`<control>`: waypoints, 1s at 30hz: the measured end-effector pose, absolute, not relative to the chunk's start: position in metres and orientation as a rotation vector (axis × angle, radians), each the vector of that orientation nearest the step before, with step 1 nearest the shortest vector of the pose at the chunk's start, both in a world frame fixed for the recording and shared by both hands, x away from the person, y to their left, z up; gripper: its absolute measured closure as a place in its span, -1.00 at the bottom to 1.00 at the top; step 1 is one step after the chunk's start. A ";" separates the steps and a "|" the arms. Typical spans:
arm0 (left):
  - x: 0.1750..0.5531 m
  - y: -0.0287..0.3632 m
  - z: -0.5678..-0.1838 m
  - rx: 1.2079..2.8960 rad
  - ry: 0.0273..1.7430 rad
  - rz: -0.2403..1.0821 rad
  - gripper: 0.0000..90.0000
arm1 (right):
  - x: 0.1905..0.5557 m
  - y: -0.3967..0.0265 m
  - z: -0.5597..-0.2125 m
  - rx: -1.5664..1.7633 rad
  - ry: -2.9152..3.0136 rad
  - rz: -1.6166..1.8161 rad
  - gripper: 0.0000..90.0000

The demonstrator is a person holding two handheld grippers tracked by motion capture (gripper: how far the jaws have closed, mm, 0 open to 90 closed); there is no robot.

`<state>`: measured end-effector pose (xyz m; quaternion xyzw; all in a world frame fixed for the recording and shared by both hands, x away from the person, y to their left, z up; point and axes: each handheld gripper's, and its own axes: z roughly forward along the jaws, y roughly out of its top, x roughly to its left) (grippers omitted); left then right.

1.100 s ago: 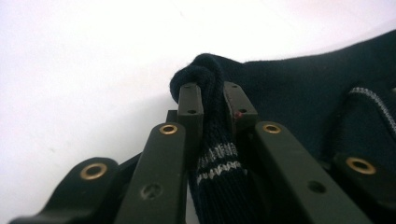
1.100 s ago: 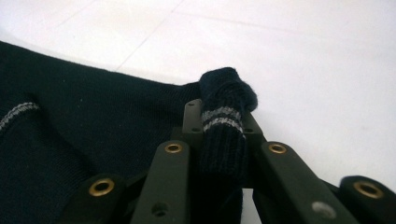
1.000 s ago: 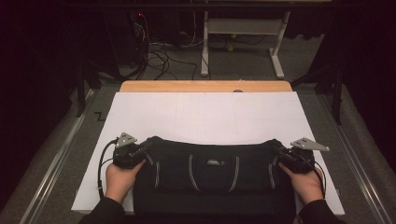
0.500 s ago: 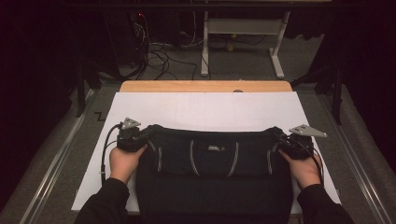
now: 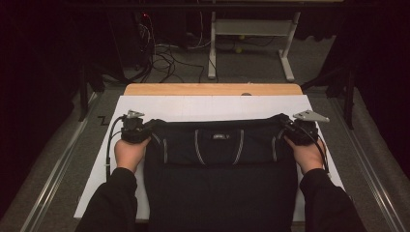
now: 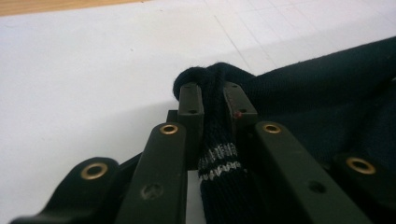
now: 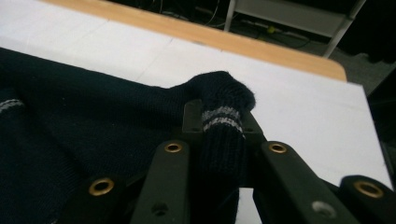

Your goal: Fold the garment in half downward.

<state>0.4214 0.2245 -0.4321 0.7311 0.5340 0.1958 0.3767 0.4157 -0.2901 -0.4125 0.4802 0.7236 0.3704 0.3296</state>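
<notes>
On the white sheet [image 5: 208, 107] that covers most of the table lies a dark knitted sweater [image 5: 220, 179], spread flat across the near half, its folded top edge running straight from one gripper to the other. The left gripper [image 5: 145, 126] is clamped on the sweater's left corner; in the left gripper view its jaws pinch a bunched roll of dark knit with two pale stripes [image 6: 219, 161]. The right gripper [image 5: 284, 123] is closed on the right corner in the same way, a striped fold of knit [image 7: 222, 119] squeezed between its jaws in the right gripper view. Beyond the top edge the sheet lies bare up to a strip of wooden tabletop [image 5: 212, 89] at the far side, so there is open room ahead of both grippers. To the left of the left hand [image 5: 129, 153] a narrow band of sheet remains before its edge; the right hand [image 5: 305, 155] sits close to the sheet's right edge. The sweater's near hem is cut off by the bottom of the high view, between the person's dark sleeves. The floor behind the table is dim, with cables [image 5: 164, 55] and a white frame [image 5: 251, 43] only partly readable
</notes>
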 end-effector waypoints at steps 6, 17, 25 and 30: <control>0.430 0.221 -0.442 1.913 1.383 0.501 0.69 | 0.430 -0.285 -0.416 1.271 1.909 0.924 0.77; 0.437 0.221 -0.458 1.867 1.458 0.456 0.27 | 0.440 -0.287 -0.436 1.372 1.939 0.891 0.42; 0.422 0.227 -0.445 1.812 1.422 0.434 0.01 | 0.426 -0.296 -0.429 1.399 1.929 0.978 -0.04; 0.406 0.225 -0.437 1.794 1.393 0.406 -0.01 | 0.408 -0.296 -0.429 1.363 1.953 1.008 -0.10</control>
